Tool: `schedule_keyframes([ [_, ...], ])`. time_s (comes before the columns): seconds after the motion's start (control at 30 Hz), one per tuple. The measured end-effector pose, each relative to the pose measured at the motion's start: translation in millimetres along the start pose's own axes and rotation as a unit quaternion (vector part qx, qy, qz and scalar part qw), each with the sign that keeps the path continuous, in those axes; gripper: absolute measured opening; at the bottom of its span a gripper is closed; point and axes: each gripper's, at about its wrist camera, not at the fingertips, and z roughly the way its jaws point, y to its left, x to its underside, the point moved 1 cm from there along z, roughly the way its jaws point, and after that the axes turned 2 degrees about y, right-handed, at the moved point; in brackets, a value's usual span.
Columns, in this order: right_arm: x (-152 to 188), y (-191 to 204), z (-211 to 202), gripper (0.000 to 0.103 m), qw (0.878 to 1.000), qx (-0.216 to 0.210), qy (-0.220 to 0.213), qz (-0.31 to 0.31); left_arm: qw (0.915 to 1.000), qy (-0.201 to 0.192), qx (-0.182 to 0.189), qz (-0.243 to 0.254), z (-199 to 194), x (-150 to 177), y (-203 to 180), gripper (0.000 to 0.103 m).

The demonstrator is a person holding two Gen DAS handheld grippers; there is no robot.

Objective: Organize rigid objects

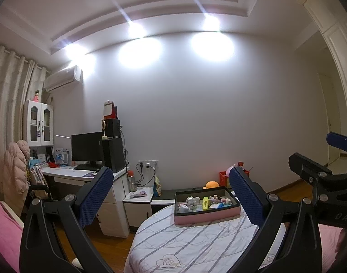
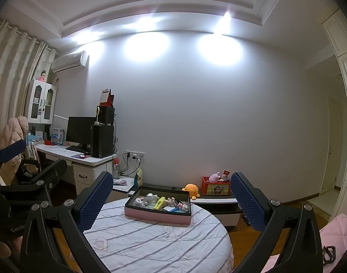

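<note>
A pink box with a black inside [image 1: 205, 215] [image 2: 157, 216] sits on a round table with a striped cloth [image 1: 196, 245] [image 2: 155, 243]. It holds several small things, among them a yellow block [image 1: 205, 203] [image 2: 159, 203] and a silvery ball [image 1: 190, 200]. My left gripper [image 1: 173, 198] is open and empty, held above the table's near side. My right gripper [image 2: 171, 202] is open and empty too, at about the same height. The right gripper also shows at the right edge of the left wrist view [image 1: 321, 159].
A white desk [image 1: 82, 175] [image 2: 87, 161] with a monitor and speakers stands at the left. A low cabinet [image 2: 219, 202] behind the table bears an orange plush toy [image 2: 191, 190] and a red crate [image 2: 215, 187]. Pink bedding [image 2: 337, 229] lies at the right.
</note>
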Motion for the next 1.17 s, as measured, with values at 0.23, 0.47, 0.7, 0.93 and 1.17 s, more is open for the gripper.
schedule_keyframes([
  [0.23, -0.9, -0.8, -0.8, 0.103, 1.0, -0.001, 0.001, -0.001, 1.0, -0.001, 0.001, 0.003, 1.2, 0.3, 0.0, 0.103],
  [0.47, -1.1, 0.5, -1.4, 0.103, 1.0, 0.0, 0.0, -0.003, 1.0, -0.001, -0.002, 0.005, 1.8, 0.3, 0.3, 0.103],
  [0.7, -2.2, 1.7, -1.4, 0.103, 1.0, -0.001, 0.001, -0.005, 1.0, -0.001, -0.002, 0.004, 3.9, 0.8, -0.3, 0.103],
  [0.93, -2.1, 2.1, -1.2, 0.103, 1.0, -0.001, 0.002, -0.005, 1.0, 0.0, -0.001, 0.003, 6.1, 0.4, -1.2, 0.103],
  [1.17, -1.7, 3.2, 0.6, 0.103, 1.0, 0.001, 0.003, -0.008, 1.0, 0.0, 0.004, 0.0, 9.0, 3.4, 2.5, 0.103],
])
